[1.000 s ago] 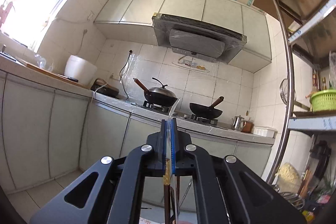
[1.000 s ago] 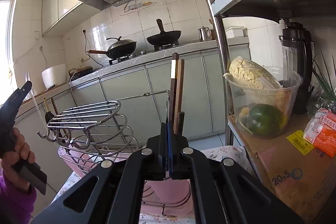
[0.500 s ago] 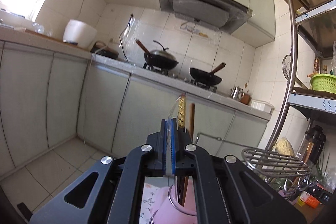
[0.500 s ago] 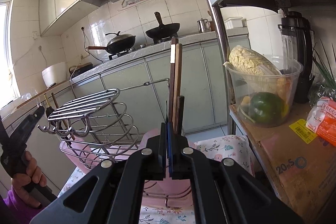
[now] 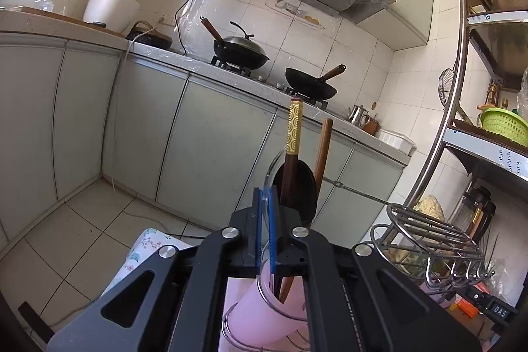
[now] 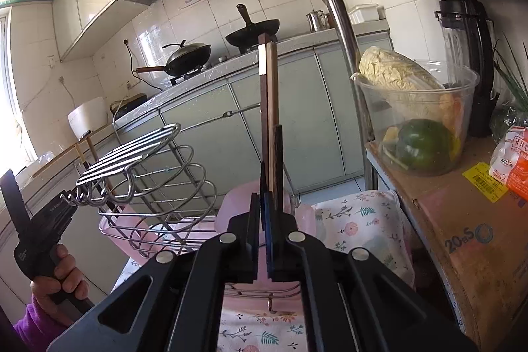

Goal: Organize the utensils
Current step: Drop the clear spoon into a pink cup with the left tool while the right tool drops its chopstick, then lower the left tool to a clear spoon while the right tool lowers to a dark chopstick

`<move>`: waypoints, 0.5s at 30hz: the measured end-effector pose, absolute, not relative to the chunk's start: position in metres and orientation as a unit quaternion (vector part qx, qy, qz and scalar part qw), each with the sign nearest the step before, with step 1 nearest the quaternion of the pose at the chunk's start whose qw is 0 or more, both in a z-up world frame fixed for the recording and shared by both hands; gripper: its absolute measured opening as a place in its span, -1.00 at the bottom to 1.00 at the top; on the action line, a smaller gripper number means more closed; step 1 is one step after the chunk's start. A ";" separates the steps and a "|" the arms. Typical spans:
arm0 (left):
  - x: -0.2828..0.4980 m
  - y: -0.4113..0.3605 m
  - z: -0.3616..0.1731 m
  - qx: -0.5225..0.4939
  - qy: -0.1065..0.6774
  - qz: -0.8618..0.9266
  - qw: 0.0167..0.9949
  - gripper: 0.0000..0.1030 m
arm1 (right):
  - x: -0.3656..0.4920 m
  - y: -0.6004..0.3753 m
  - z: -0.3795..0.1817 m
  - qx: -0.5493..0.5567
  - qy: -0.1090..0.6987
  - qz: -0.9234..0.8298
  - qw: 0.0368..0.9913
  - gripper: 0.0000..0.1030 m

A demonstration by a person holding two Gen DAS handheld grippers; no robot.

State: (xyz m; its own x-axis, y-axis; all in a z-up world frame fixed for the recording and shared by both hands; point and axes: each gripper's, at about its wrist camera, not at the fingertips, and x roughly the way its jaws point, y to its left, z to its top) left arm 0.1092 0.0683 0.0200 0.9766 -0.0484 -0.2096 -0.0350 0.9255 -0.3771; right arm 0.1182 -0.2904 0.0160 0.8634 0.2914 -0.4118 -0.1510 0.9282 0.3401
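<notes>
Left gripper [image 5: 265, 240] is clamped on a thin clear utensil [image 5: 271, 167], light and slippery. Right gripper [image 6: 264, 240] pinches stiff chopsticks [image 6: 268, 121] low on the shafts. Behind stands the pink cup [image 5: 264, 312] with more chopsticks.

My left tongs [image 5: 266, 236]: black, blue pads. Chopstick [image 5: 293, 134]: dark brown, gold scale-pattern top. Cup [image 5: 264, 315]: pink. Cloth [image 6: 359, 220]: white, floral print. Basket [image 5: 505, 124]: green. Sleeve [image 6: 36, 322]: purple.

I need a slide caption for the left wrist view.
Left tool, closed on a clear utensil, above the pink holder with chopsticks.
</notes>
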 end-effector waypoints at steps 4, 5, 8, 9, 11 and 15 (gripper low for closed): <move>0.109 0.071 0.018 -0.200 0.134 -0.018 0.970 -0.46 | 0.113 -0.289 0.017 0.150 0.238 0.117 0.952 -0.68; 0.110 0.072 0.018 -0.202 0.142 -0.024 0.969 -0.34 | 0.112 -0.289 0.017 0.151 0.239 0.118 0.952 -0.65; 0.107 0.076 0.017 -0.207 0.155 -0.026 0.966 -0.31 | 0.106 -0.291 0.018 0.158 0.243 0.117 0.950 -0.64; 0.105 0.077 0.018 -0.207 0.157 -0.026 0.965 -0.31 | 0.104 -0.292 0.019 0.160 0.243 0.118 0.950 -0.64; 0.098 0.077 0.019 -0.203 0.159 -0.024 0.966 -0.31 | 0.098 -0.293 0.020 0.161 0.243 0.118 0.949 -0.64; 0.083 0.076 0.021 -0.185 0.170 -0.022 0.968 -0.31 | 0.086 -0.292 0.016 0.160 0.253 0.125 0.946 -0.64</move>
